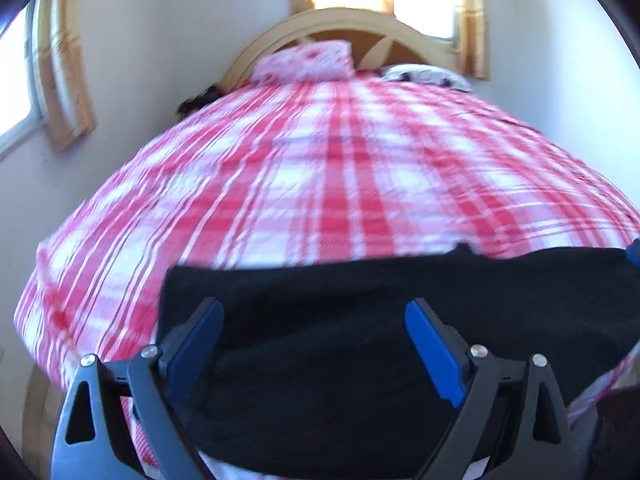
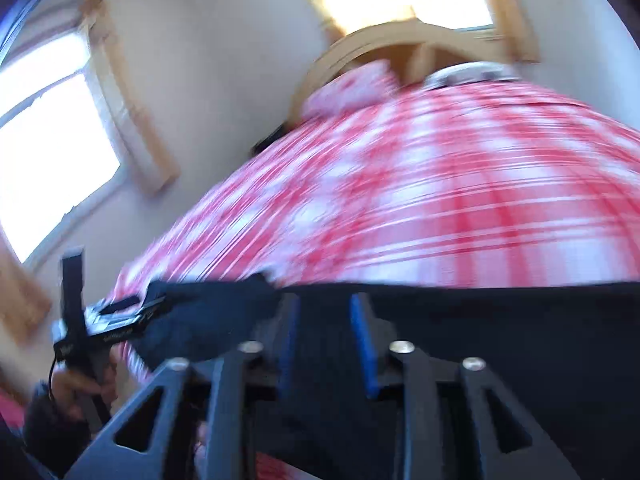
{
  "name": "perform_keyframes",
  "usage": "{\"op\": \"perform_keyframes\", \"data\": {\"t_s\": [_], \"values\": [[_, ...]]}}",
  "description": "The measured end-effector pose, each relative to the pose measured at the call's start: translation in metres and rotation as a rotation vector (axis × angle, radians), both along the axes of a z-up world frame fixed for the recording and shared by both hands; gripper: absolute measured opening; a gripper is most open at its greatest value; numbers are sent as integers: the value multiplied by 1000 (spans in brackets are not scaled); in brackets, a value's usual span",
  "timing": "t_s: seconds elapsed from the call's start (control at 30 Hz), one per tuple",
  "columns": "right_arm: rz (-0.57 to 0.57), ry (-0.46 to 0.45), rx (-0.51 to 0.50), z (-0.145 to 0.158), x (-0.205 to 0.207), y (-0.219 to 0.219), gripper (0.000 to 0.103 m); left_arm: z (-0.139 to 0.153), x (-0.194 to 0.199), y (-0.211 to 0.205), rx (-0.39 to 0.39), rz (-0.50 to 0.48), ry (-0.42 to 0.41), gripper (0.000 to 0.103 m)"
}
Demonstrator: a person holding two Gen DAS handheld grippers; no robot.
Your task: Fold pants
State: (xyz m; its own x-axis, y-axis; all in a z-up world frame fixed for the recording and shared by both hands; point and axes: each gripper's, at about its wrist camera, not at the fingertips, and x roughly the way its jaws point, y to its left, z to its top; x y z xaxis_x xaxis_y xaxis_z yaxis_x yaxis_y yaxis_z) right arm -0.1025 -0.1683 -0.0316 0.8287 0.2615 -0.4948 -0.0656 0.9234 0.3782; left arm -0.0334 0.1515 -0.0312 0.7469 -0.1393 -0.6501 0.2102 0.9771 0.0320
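Observation:
The black pants (image 1: 340,344) lie on the near end of the bed, across its red and white checked cover (image 1: 320,168). My left gripper (image 1: 314,308) is open, its blue pads wide apart just above the pants, holding nothing. In the right wrist view the pants (image 2: 480,340) fill the lower frame. My right gripper (image 2: 324,304) hovers over them with its blue pads a narrow gap apart; the view is blurred. The left gripper's body and the hand holding it (image 2: 92,328) show at the lower left of the right wrist view.
A wooden headboard (image 1: 340,28) stands at the far end of the bed with a pink pillow (image 1: 308,60) and a grey-white pillow (image 1: 424,74). Windows with wooden frames are behind the headboard and on the left wall (image 2: 52,140). The bed's left edge drops off.

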Motion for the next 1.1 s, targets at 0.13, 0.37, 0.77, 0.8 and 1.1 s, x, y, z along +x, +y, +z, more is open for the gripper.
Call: {"op": "perform_keyframes", "data": {"t_s": [0.13,0.37,0.77,0.8,1.1], "values": [[-307,-35,8,11,-54,-98,62,7,-4,-40,-21,-127,-11,95],[-701,77,-34,11,-126,-260,62,-1,-12,-106,-54,-270,61,95],[-681,263,137,-42,-140,-355,65,-3,-28,-142,-7,-284,127,95],[-670,273,142,-42,-142,-355,65,-3,-28,-142,-13,-284,135,95],[-629,282,128,-49,-159,-346,13,-2,-32,-142,-17,-280,135,95]]}}
